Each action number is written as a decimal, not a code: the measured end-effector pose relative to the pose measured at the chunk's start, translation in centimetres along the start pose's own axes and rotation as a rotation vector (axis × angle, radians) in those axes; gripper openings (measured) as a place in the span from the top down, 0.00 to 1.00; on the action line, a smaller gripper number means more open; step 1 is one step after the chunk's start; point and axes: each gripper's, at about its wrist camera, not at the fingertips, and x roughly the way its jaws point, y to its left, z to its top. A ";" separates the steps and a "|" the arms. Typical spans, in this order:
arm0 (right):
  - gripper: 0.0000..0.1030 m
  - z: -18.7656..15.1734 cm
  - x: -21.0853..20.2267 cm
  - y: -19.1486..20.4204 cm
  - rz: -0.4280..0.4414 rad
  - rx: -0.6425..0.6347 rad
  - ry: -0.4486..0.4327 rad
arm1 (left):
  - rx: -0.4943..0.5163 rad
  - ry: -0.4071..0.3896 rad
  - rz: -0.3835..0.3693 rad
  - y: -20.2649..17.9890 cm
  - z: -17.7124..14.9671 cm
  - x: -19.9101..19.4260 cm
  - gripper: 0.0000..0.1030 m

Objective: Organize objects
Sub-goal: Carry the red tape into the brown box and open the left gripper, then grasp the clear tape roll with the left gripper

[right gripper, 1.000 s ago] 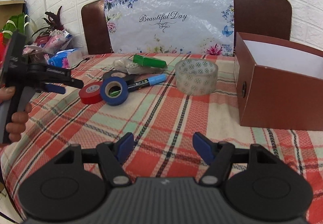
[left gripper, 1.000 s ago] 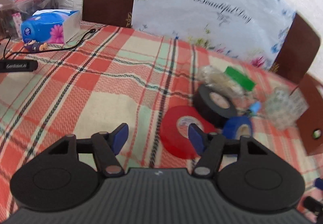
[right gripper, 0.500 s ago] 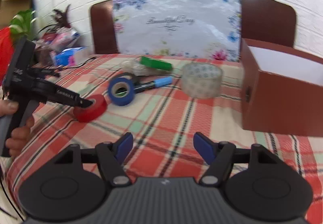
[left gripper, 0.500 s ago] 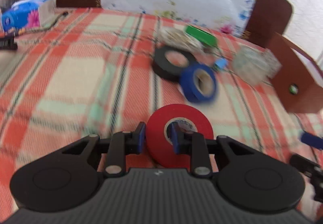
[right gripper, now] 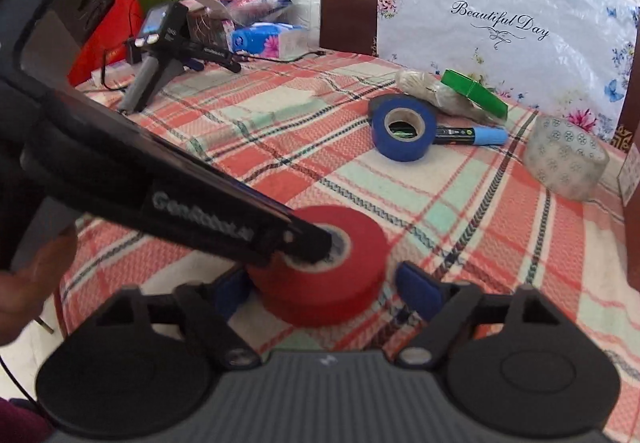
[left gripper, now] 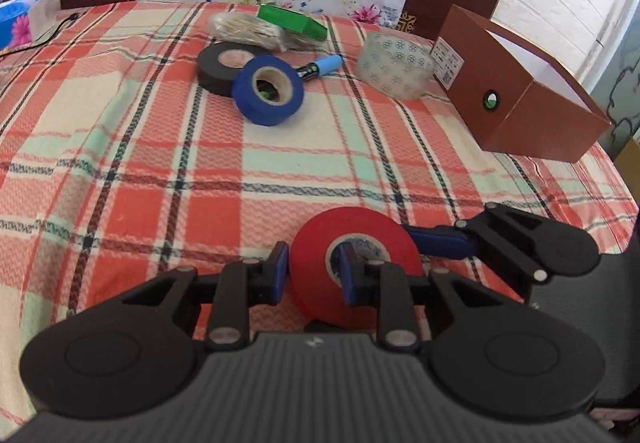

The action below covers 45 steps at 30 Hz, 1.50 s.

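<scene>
Step in hand: handover of the red tape (left gripper: 354,263), or so it reads. Your left gripper (left gripper: 310,277) is clenched on the roll's wall, one finger outside the rim, the other down inside the core. The roll sits low and near, over the plaid cloth (left gripper: 160,147); whether it touches the cloth cannot be told.

Your right gripper (right gripper: 326,289) is released, its jaws having just been widening. In the right wrist view the red tape lies between its blue fingers (right gripper: 418,289), with a gap showing on the right side; the left pad's contact is hidden behind the roll.

The box (left gripper: 516,91) stands open at the far right edge, well apart from the roll. Blue tape (left gripper: 269,89), black tape (left gripper: 224,65), a marker (left gripper: 322,66) and clear tape (left gripper: 396,63) remain out on the cloth.

Next move, as a judgement: close the right jaws on the roll's outer sides before the left lets go, then draw the left finger straight out of the core so it does not drag the roll. After that, carry it to the box.
</scene>
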 end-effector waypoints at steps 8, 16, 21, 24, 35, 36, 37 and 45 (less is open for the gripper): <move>0.26 0.9 -6.1 -5.7 -0.200 0.037 -0.173 | 0.167 -0.075 -0.133 -8.6 7.8 0.2 0.72; 0.25 2.8 -11.3 -19.5 -0.496 0.149 -0.281 | 0.324 -0.115 -0.277 -22.1 17.5 7.5 0.71; 0.25 1.5 -10.8 -27.3 -0.572 0.237 -0.215 | 0.333 -0.054 -0.290 -27.7 19.6 14.2 0.70; 0.23 0.6 -9.6 -30.1 -0.594 0.283 -0.187 | 0.291 -0.053 -0.242 -28.3 19.7 16.1 0.70; 0.24 -4.8 -15.9 -22.6 -0.602 0.480 -0.492 | 0.311 -0.246 -0.229 -21.6 13.9 5.6 0.70; 0.24 -5.3 -16.1 -21.7 -0.603 0.483 -0.498 | 0.309 -0.250 -0.211 -20.7 13.2 5.1 0.70; 0.24 -5.7 -16.2 -20.8 -0.592 0.490 -0.495 | 0.308 -0.246 -0.193 -19.9 12.4 4.7 0.70; 0.35 -4.6 -10.6 -15.3 -0.339 0.440 -0.273 | 0.130 -0.117 0.044 -9.3 7.1 5.4 0.70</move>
